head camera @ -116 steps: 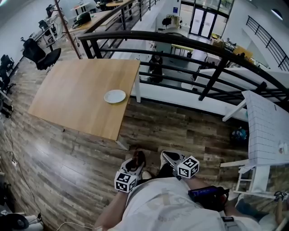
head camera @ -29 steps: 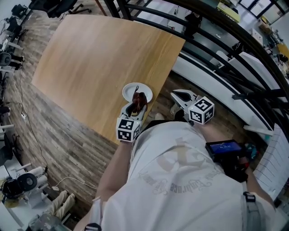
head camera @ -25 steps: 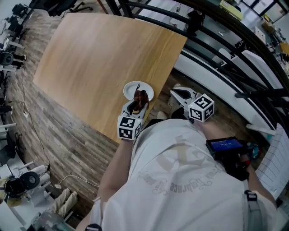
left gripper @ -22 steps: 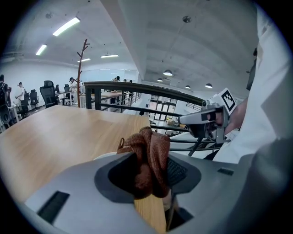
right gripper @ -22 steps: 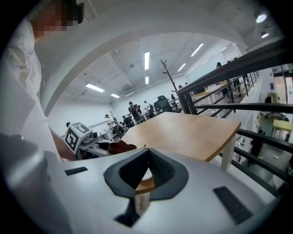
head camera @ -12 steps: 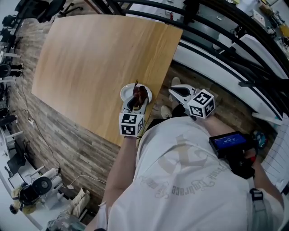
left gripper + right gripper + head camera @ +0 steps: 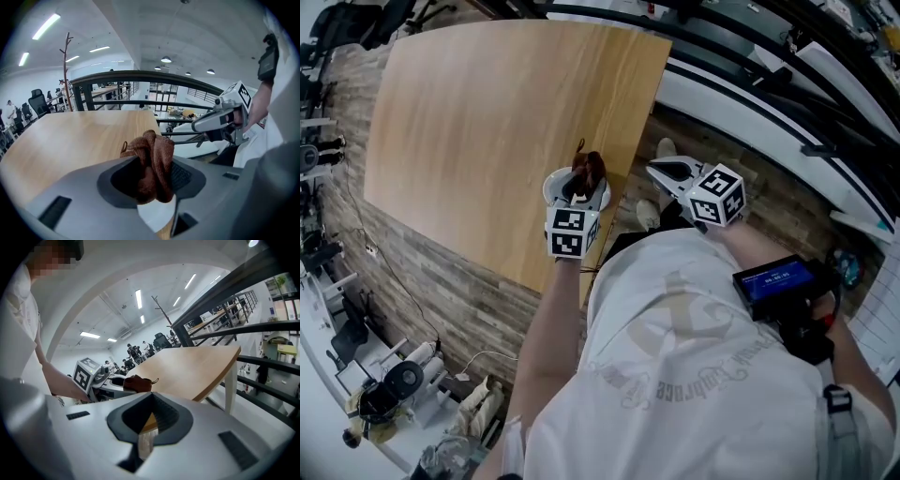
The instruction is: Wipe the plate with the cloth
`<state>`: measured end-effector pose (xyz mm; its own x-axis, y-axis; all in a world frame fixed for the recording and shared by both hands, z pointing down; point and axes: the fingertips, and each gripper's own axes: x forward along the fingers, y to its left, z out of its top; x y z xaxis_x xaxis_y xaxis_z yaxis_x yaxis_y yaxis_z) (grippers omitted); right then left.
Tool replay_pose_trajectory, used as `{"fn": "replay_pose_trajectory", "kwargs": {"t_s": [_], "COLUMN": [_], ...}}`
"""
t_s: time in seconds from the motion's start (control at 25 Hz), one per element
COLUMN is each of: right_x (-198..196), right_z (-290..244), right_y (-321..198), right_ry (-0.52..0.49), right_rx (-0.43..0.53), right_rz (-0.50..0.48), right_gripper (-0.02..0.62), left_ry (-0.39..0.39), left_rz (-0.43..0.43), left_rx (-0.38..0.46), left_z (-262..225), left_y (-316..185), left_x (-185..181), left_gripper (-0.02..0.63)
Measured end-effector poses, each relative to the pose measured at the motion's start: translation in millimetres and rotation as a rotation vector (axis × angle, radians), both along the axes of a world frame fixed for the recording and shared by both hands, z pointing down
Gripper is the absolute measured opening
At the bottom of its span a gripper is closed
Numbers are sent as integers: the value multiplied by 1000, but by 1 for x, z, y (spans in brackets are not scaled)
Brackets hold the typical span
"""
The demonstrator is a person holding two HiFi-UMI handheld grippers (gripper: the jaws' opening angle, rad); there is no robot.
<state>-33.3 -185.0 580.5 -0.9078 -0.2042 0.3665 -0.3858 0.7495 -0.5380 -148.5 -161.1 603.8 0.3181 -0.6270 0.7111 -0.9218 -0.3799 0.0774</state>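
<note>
A big open office with strip lights and a black railing (image 7: 154, 77) runs behind a pale wooden table (image 7: 487, 122), which stands on a plank floor (image 7: 441, 291). A small white plate (image 7: 551, 186) sits on the table close to the edge nearest the person.

The cloth (image 7: 152, 159) is rust-brown and thick, bunched into soft upright folds, with a little loop sticking out at one side. The left gripper (image 7: 150, 180) has its jaws clamped on the cloth, and the folds bulge out past the fingertips. From above, the bundle hangs over the far part of the plate. Under the cloth a white patch of plate shows between the jaws. Whether the cloth actually presses on the plate, I cannot tell.

The person's left arm reaches forward over the table edge, with the left gripper's marker cube (image 7: 570, 232) facing up and its jaws pointing away from the body onto the plate. The right gripper (image 7: 654, 169) hangs off to the side, beyond the table edge and above the floor, well clear of the plate and level with the left one. Its jaws are drawn together with only a thin slit between them and nothing held. A dark device with a blue screen (image 7: 773, 281) is strapped on the right forearm.
</note>
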Motion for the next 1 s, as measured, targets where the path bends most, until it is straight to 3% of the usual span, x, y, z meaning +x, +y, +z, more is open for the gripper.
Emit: {"fn": "replay_pose_trajectory", "kwargs": {"t_s": [0.52,0.8,1.0], "right_x": [18,8,6], "right_z": [11,7,7], "right_y": [1,4,3], "right_ry": [4,7,5], "right_rx": [-25,-29,-29], "right_rz": [14,-5,-2], "right_gripper": [12,12,12], "left_ry": [-52,-96,-125], "left_rz": [112,95,75], "left_rx": [-68,-88,-85], "left_z": [17,18,20], "left_y": [48,77,69], "left_x": [24,7,-9], "left_gripper": [170,169,169]}}
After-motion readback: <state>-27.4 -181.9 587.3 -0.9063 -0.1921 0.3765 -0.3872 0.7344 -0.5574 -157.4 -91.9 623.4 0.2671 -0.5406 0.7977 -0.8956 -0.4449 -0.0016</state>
